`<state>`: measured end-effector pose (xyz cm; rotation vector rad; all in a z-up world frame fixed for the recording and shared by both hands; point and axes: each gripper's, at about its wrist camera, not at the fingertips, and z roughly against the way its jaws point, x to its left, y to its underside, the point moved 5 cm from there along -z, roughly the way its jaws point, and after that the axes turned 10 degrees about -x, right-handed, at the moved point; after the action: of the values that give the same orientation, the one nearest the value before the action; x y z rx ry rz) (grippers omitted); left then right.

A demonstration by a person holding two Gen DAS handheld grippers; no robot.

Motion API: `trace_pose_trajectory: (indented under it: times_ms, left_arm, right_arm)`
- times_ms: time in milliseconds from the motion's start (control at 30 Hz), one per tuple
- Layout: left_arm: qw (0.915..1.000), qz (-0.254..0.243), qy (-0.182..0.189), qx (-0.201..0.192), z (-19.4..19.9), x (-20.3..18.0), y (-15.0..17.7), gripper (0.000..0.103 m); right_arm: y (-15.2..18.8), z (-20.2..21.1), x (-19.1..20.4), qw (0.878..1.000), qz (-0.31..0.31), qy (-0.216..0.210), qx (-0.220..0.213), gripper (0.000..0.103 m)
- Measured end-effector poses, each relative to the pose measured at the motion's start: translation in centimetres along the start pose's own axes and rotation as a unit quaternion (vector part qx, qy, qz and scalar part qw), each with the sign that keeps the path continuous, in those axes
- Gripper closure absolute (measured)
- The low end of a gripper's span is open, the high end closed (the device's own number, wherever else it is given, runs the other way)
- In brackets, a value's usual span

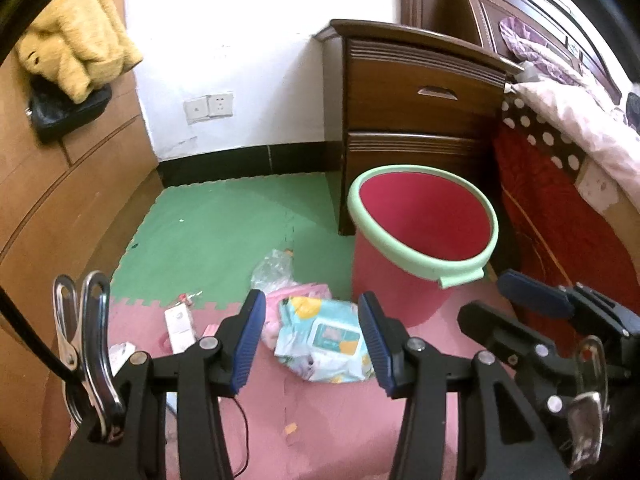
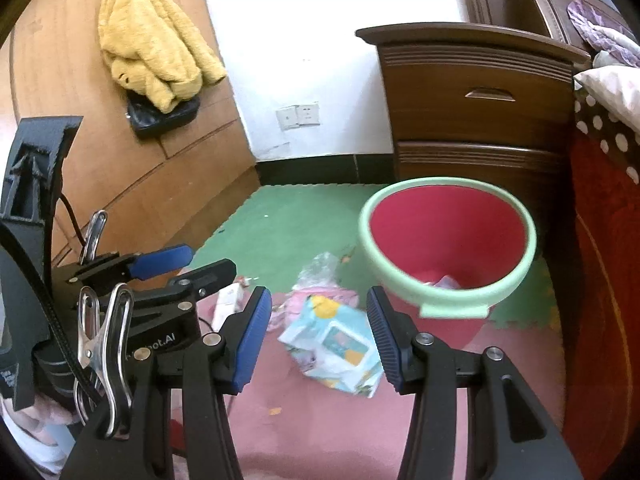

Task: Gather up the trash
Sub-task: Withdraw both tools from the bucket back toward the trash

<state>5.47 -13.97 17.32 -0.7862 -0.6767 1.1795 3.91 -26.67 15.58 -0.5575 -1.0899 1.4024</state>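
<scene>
A light-blue wet-wipes pack (image 1: 324, 336) (image 2: 340, 348) lies crumpled on the pink foam mat. Behind it are a pink packet (image 1: 296, 296) (image 2: 320, 294), a clear plastic wrapper (image 1: 274, 266) (image 2: 320, 266) and a small white box (image 1: 180, 324) (image 2: 226, 300). To the right stands a red bin with a pale green rim (image 1: 424, 224) (image 2: 448, 240); some scraps show at its bottom in the right wrist view. My left gripper (image 1: 312, 340) (image 2: 200, 264) is open above the floor, with the wipes pack seen through the gap. My right gripper (image 2: 318, 336) (image 1: 508, 300) is open too, with nothing in it.
A dark wooden nightstand (image 1: 420, 120) (image 2: 472, 120) stands behind the bin. A bed with a red cover (image 1: 560, 220) is at the right. At the left is a wooden wardrobe (image 1: 60, 200), where a yellow garment (image 2: 148, 48) and a black bag (image 2: 160, 116) hang. Green mat (image 1: 224, 224) covers the floor farther back.
</scene>
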Motion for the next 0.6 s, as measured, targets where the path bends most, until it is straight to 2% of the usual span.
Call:
trace_pose_trajectory:
  times_ms: [333,600]
  left_arm:
    - [0.9994,0.028,-0.011,-0.015,5.5,4.7,0.3,0.053]
    - [0.9987,0.034,-0.027,-0.024,7.2,8.4,0.7,0.053]
  right_arm:
    - [0.0,2.0,6.8,1.000,0.005,-0.018,0.022,0.052]
    - [-0.1,1.7,11.1,0.998,0.017,-0.022,0.052,0.052]
